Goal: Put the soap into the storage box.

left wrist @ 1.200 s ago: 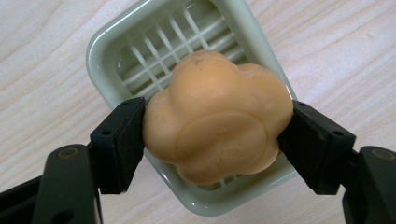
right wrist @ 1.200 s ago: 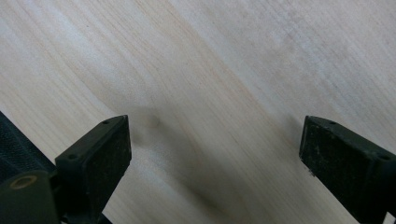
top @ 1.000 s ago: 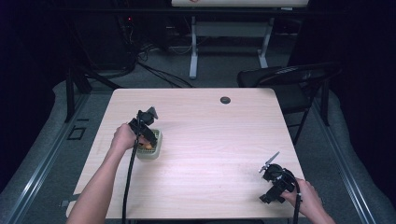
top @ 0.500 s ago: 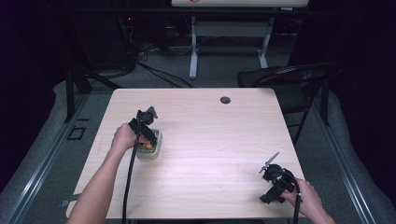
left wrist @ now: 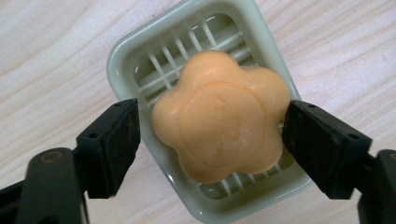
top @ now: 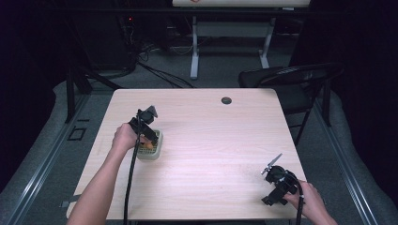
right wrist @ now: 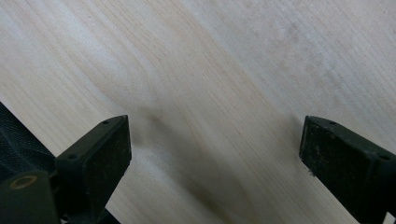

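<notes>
My left gripper (left wrist: 210, 135) hangs straight above the soap (left wrist: 219, 121), looking down on it, jaws wide and one on either side. The soap is a peach, flower-shaped bar lying flat on the slatted floor of the pale green soap dish (left wrist: 122, 60), which sits on the wooden table (top: 211, 140) toward its left side. The right jaw's pad looks to be just at the bar's edge; the left jaw stands off it with a sliver of dish rim between. Nothing is pinched yet, as far as I can judge.

The relation that counts: the bar sits dead between my jaws, and the dish's long axis runs roughly away from me, across the line the jaws close on. So closing should meet the soap's sides, not the dish ends, though the left jaw hangs over the rim and could catch it.

From the high view, my left gripper (top: 146, 125) tips down over the dish (top: 151, 146), wrist bent, forearm reaching in from the bottom edge. My right gripper (top: 278, 180) rests well apart near the table's right front corner, jaws spread wide over bare wood, holding nothing. The left is plainly the nearer one.
</notes>
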Tool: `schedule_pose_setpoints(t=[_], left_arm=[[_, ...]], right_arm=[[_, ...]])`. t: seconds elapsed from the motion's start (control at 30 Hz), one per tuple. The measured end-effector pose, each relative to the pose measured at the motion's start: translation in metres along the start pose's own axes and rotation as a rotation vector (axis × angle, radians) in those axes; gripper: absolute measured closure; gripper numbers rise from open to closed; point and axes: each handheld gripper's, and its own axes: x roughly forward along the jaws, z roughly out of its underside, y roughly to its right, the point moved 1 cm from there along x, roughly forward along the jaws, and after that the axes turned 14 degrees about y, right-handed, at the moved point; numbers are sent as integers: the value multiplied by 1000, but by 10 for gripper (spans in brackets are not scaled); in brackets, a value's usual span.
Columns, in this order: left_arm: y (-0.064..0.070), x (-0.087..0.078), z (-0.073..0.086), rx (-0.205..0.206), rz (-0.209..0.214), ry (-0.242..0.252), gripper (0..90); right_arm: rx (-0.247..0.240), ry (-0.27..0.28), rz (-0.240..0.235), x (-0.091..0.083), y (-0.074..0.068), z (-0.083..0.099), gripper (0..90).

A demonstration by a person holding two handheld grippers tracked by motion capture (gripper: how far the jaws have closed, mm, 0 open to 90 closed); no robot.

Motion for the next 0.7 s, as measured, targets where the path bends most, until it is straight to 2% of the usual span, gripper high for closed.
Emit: schedule_pose_setpoints(t=[0.07,0.23,0.4,0.5,0.7], left_arm=[[1,-3,0,3,-5,11,157],[6,-15,3,33,-30,34,153],[7,-28,10,34,-14,74,145],[8,-37,18,21,0,112,137],[11,-48,38,27,14,148,104]], right_arm=[[-6,3,10,0,-1,0,88],[-8,0,7,0,-1,-2,88],[-11,-11,6,2,-1,-4,88],[-10,-12,9,3,-1,-4,88],[-4,-15,9,2,-1,-3,88]])
